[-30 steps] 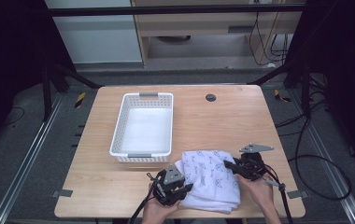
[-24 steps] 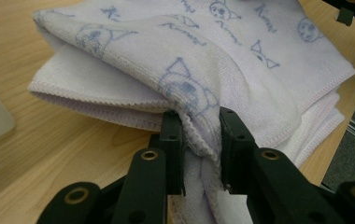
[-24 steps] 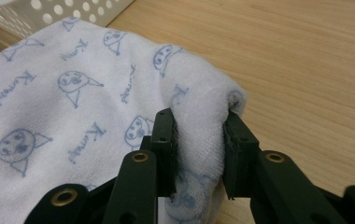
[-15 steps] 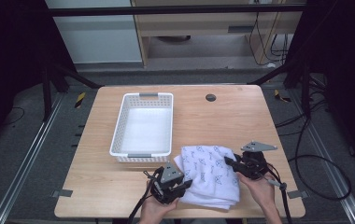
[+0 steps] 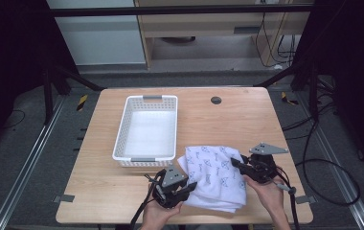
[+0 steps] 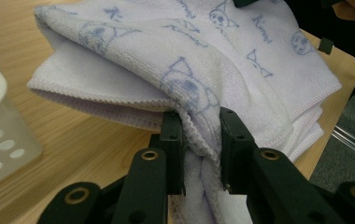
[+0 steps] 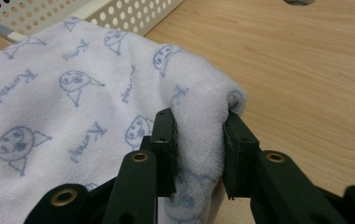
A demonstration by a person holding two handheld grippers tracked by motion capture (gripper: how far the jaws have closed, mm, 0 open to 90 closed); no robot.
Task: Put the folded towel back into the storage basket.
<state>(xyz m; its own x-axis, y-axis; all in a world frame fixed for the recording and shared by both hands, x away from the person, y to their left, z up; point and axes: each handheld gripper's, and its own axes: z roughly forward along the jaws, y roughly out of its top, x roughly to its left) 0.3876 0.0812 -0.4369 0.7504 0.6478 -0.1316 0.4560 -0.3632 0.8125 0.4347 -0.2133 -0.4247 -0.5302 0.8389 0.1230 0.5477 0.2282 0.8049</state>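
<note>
White terry towel (image 5: 217, 177) with blue cartoon prints lies folded on the wooden desk (image 5: 237, 120). The left gripper (image 5: 188, 187) pinches one bunched corner between its fingers (image 6: 172, 140), and the right gripper (image 5: 236, 163) clamps a fold likewise. Just beyond the left fingers sits a white perforated basket (image 5: 147, 128).

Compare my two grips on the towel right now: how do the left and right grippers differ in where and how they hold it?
The left gripper pinches the towel at its near left corner, close to the table's front edge; the right gripper pinches the right side, farther up the table. The left one bites stacked hemmed edges; the right one bites a rounded fold. Both are shut on cloth, pointing inward, with the basket beyond.
</note>
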